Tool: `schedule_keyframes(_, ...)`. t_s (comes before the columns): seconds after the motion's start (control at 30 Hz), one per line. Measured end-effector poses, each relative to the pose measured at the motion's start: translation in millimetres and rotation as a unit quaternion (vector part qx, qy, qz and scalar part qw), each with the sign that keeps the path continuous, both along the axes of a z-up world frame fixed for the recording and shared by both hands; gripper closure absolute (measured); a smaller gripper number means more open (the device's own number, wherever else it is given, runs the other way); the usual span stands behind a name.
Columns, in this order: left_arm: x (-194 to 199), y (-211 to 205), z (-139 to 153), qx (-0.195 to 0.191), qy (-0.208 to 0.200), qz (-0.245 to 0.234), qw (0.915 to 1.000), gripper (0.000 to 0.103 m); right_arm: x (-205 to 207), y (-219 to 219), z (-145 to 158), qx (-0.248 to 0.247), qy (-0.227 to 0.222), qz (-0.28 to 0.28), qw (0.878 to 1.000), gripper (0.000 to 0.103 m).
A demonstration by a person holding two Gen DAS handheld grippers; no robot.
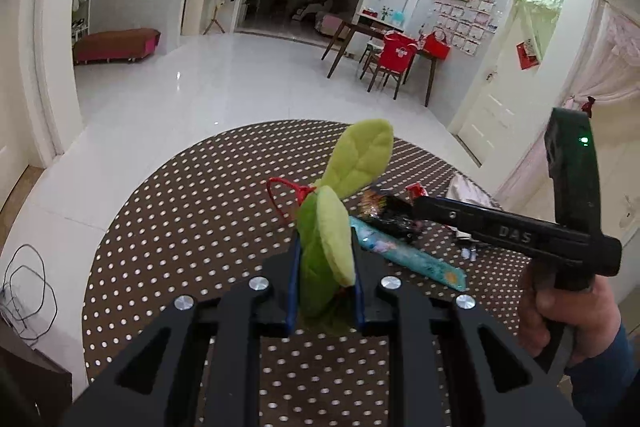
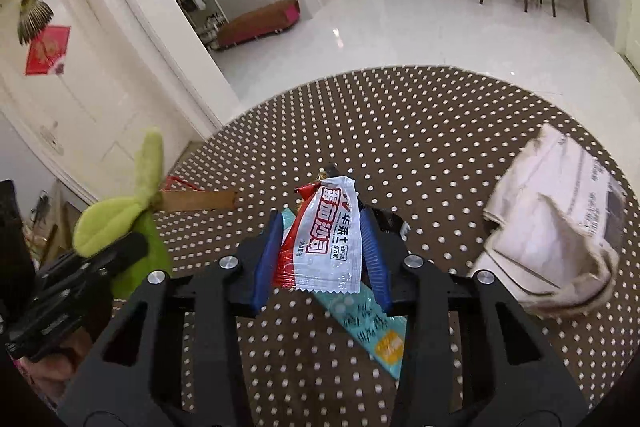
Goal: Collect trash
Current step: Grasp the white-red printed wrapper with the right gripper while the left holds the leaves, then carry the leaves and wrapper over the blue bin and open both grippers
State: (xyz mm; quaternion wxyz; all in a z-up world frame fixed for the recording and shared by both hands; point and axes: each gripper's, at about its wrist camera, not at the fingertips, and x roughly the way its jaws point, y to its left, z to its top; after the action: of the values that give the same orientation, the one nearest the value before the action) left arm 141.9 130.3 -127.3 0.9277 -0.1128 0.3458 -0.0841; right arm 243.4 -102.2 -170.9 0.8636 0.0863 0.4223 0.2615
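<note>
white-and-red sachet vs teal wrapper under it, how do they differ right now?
The white-and-red sachet stands tilted up between the right gripper pads; the teal wrapper lies flat on the dotted table. The sachet is short and broad with red print; the teal wrapper is long and narrow with an orange patch at one end. The sachet sits over the teal wrapper's far end. Both are crinkly snack packaging.

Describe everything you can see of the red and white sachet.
The sachet is a glossy plastic packet, white with a red side and red print, its bottom edge serrated, its top crumpled. It stands nearly upright between the blue pads of the right tongs, above a teal wrapper on the dotted table.
</note>
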Motion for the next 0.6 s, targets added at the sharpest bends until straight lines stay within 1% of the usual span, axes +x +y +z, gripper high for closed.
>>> schedule_keyframes(0.03, -4, -4, 0, 0.0, -0.003, -0.003, 1.0, 0.083, -3, -4, 5, 0.004, -0.005, 0.0, 1.0, 0.064)
schedule_keyframes(0.17, -3, -23, 15, 0.0, -0.018, -0.022, 0.9996, 0.083, -17, -24, 27, 0.021, -0.028, -0.008, 0.999, 0.064)
schedule_keyframes(0.3, 0, -49, 32, 0.0, -0.034, -0.046, 0.9984, 0.083, -29, -55, 50, 0.04, -0.051, -0.026, 0.998, 0.064)
schedule_keyframes(0.43, 0, -80, 45, 0.002, -0.05, -0.078, 0.9957, 0.083, -44, -96, 71, 0.05, -0.075, -0.057, 0.994, 0.064)
schedule_keyframes(0.6, 2, -130, 60, 0.004, -0.063, -0.127, 0.9898, 0.083, -62, -164, 94, 0.064, -0.1, -0.117, 0.986, 0.064)
